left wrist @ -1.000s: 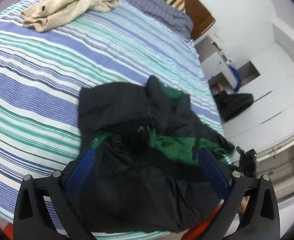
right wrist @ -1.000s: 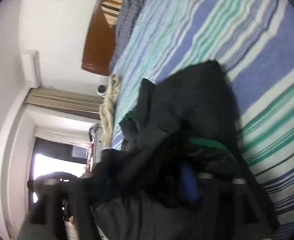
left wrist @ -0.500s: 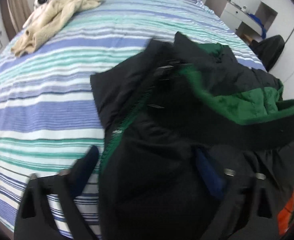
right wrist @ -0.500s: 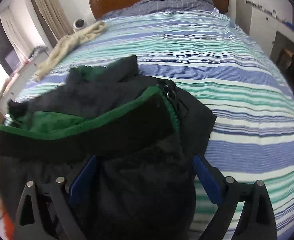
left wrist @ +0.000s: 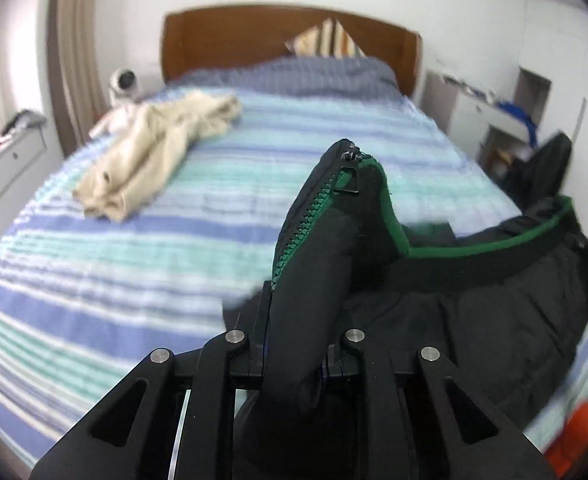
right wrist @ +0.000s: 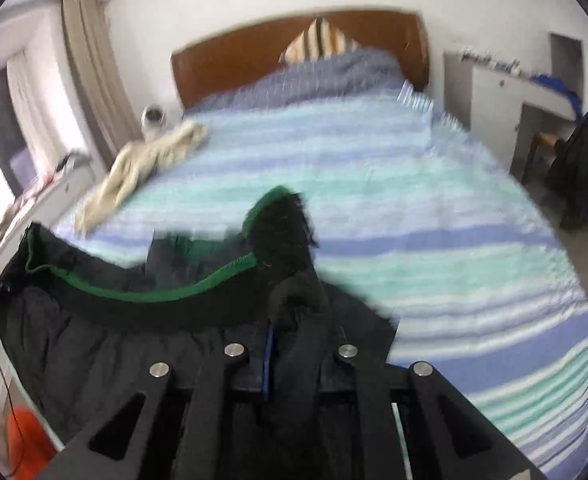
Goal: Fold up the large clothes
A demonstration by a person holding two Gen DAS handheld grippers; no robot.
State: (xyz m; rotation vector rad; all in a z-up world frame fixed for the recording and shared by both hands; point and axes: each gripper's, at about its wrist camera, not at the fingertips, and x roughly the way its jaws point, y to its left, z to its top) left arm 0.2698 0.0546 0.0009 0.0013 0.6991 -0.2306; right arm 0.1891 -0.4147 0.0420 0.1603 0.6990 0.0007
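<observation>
Gripping the black jacket (left wrist: 434, 320) at its green-trimmed edge, the left claw (left wrist: 294, 344) and right claw (right wrist: 289, 356) are each clamped on fabric. It hangs above the striped bed (left wrist: 133, 248), whose wide middle lies bare beyond, a beige garment (left wrist: 153, 148) near the far edge.

Matt black cloth jacket (left wrist: 474, 312), green fleecy lining; striped woven bedspread (left wrist: 141, 248); glossy wooden headboard (left wrist: 229, 44).
</observation>
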